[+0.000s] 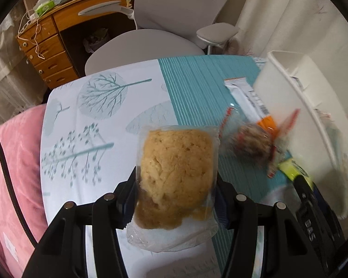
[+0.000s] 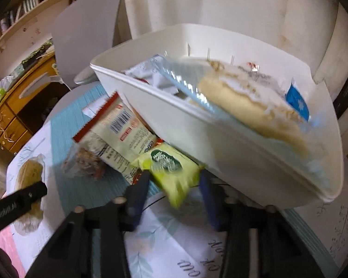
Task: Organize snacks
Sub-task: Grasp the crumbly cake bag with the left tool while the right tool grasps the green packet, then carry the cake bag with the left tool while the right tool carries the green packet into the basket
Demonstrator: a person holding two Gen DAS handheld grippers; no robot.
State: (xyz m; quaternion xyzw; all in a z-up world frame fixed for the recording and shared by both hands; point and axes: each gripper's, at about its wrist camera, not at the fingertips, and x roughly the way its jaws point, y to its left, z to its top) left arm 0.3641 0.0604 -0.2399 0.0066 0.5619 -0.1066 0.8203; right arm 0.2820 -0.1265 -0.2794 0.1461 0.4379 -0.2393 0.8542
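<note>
Round table w/ a leaf-print cloth (image 1: 85, 106) and teal mat, grey office chair (image 1: 150, 44) and wooden desk behind, curtain past the far edge. Left claw (image 1: 176, 190) is clamped on a clear-wrapped cookie (image 1: 176, 159), pads pressing both sides of the pack, held up off the cloth. Right claw (image 2: 174, 187) has the yellow-green snack pack (image 2: 171, 169) between its blue pads; frame is blurred but the pads look to be pinching its sides, so probably gripped. Progress, as a guess: partly done. White bin (image 2: 220, 143), just ahead and to the right of the right claw, already holds several wrapped items incl. a big pale pastry (image 2: 250, 108) leaning over its near rim. Left to go: both held packs, plus a white bar w/ red edge and barcode (image 2: 118, 129), a dark nutty snack in clear wrap (image 2: 83, 162) ahead-left of the right claw, and an orange-tipped white sachet (image 1: 250, 102). In the way: bin's near wall sits above the loose packs, and that pastry overhanging the rim crowds the drop zone; both claws work close together.
</note>
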